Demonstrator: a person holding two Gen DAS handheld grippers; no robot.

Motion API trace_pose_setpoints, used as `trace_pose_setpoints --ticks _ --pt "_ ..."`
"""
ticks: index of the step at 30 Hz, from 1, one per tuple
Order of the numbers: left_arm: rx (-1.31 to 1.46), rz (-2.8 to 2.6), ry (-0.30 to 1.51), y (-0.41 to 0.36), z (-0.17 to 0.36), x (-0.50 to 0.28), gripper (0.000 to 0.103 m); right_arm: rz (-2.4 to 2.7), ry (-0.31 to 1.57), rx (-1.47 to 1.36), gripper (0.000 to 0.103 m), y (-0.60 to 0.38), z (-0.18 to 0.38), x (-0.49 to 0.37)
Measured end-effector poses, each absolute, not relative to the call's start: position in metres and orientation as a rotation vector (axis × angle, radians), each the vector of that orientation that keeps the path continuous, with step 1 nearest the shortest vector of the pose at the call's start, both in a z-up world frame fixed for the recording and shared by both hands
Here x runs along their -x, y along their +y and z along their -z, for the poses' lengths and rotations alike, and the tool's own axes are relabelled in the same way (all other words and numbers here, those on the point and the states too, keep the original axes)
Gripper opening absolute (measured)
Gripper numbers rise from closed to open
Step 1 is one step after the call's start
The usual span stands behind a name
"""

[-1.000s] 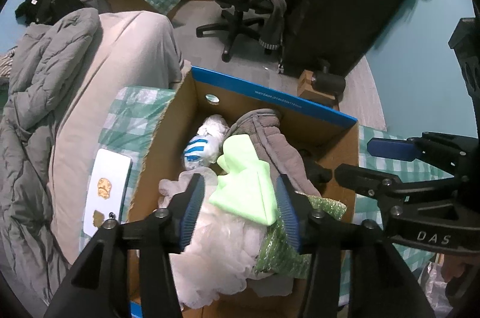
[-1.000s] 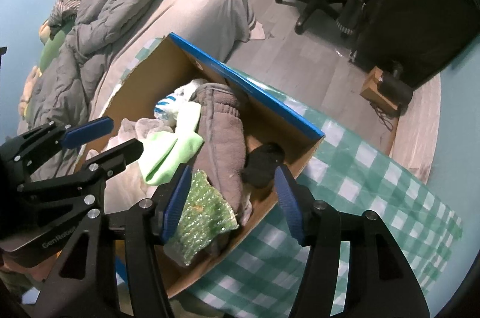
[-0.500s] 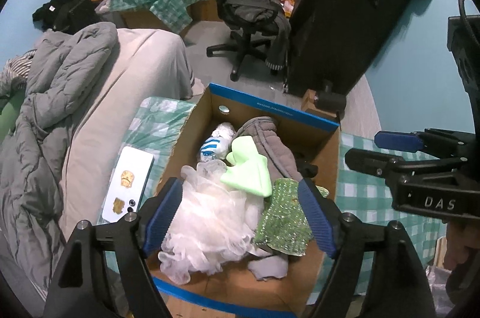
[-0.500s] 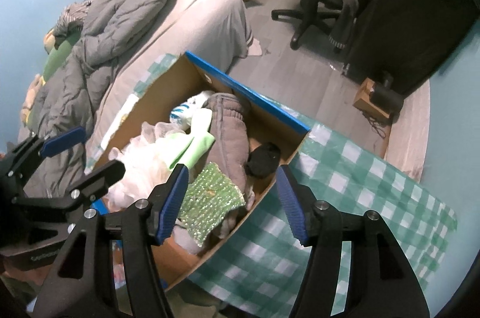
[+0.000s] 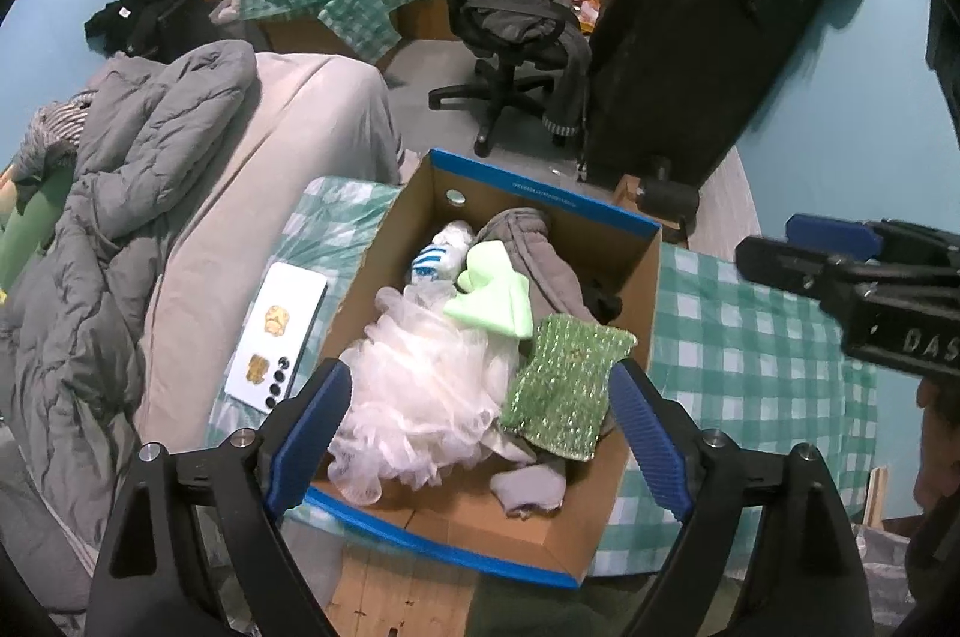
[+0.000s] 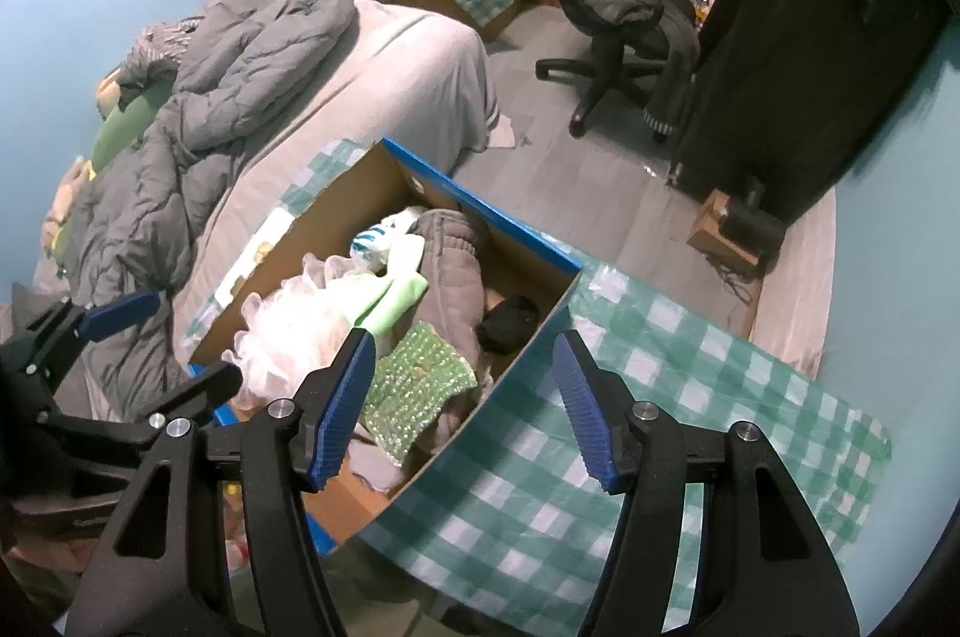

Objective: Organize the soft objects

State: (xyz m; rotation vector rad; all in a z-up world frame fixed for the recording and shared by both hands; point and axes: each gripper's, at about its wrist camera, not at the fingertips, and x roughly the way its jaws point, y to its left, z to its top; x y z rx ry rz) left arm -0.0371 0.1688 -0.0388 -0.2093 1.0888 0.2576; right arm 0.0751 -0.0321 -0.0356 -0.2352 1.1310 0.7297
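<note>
Clothes filled one cardboard box on the checked counter, beside one phone. Left tongs were spreading empty; right tongs stood apart, holding nothing.

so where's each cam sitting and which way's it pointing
Left wrist: rides the left gripper, aimed steeply down into the cardboard box; its own opening, empty jaws show, plus the right gripper at the right edge.
Right wrist: rides the right gripper, looking down over the box's right wall and checked cloth; left gripper at left.
Shared: box, green sparkly cloth, office chair.
</note>
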Motion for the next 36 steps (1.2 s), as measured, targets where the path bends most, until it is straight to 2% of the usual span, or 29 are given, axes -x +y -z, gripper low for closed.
trace_pose_setpoints --ticks 36 --pt "0.133 -0.279 1.096 0.138 0.01 0.062 0.089 -0.706 1.093 0.208 0.062 -0.073 0.005 -0.049"
